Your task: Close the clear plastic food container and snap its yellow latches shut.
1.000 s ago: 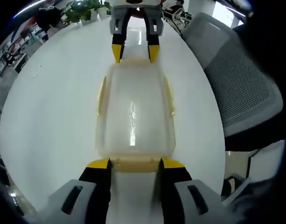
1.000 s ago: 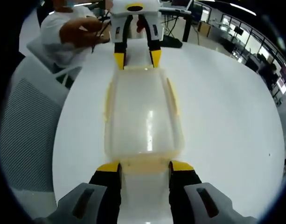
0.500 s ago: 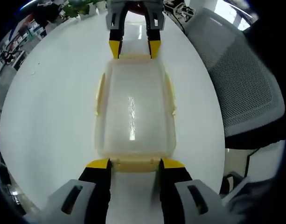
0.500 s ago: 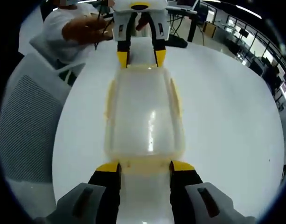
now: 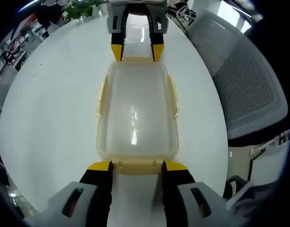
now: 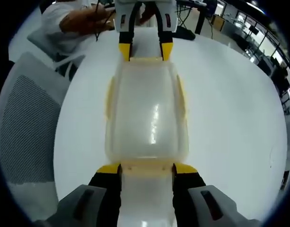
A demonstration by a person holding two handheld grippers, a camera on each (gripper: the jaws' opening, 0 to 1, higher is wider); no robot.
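Tools apart, left tool (image 5: 134,165) and right tool (image 6: 147,168) straddling end latches; uneven pressing could skid the container (image 5: 135,113) across the tabletop (image 5: 55,104).

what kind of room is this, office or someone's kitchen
Most likely an open-plan office or lab, not a kitchen. The container sits on a big white table beside a grey mesh office chair, a person works at the far side, and desks stand behind.

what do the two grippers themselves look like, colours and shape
Both match: the left gripper and right gripper each have two black jaws capped with yellow tips, rising from pale grey housings with dark slots. Seen from across the table, each shows a white-grey body above its black arms.
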